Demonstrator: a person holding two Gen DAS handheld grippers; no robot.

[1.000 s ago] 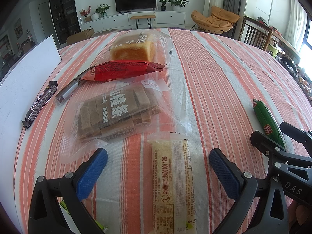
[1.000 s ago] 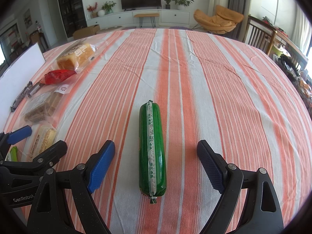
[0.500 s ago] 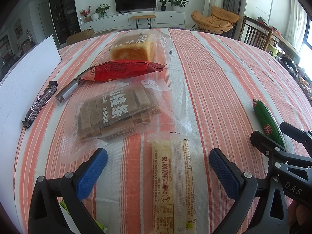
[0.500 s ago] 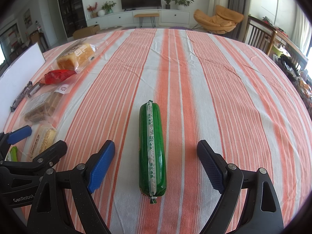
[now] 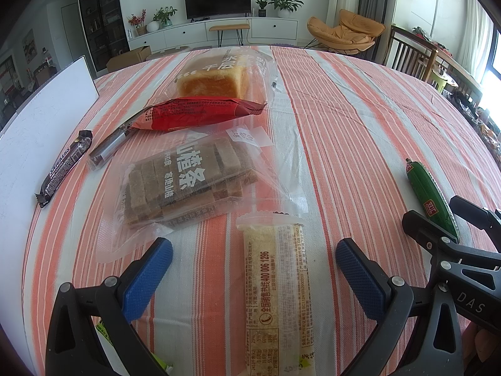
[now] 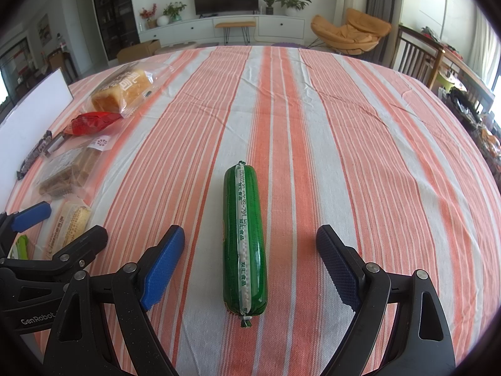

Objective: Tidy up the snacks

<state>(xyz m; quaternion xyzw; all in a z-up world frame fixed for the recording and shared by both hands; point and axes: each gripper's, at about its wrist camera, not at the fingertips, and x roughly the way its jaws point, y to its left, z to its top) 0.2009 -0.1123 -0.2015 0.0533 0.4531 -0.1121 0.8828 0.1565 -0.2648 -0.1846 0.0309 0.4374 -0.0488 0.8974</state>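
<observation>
My left gripper (image 5: 253,266) stands open over a long pale yellow snack bar (image 5: 277,294) that lies lengthwise between its blue pads, untouched. Beyond it lie a clear bag of brown hawthorn strips (image 5: 188,181), a red packet (image 5: 194,112), a bagged bread loaf (image 5: 216,78) and a dark chocolate bar (image 5: 64,167). My right gripper (image 6: 250,253) is open around a green sausage stick (image 6: 244,241) on the cloth, with gaps on both sides. The same sausage (image 5: 430,199) shows at the right of the left wrist view, behind the right gripper's frame.
A striped orange and white tablecloth (image 6: 344,144) covers the table. A white board (image 5: 40,106) stands along the left edge. A small green packet (image 6: 20,246) lies under the left gripper. Chairs (image 6: 413,53) and a living room lie beyond the far edge.
</observation>
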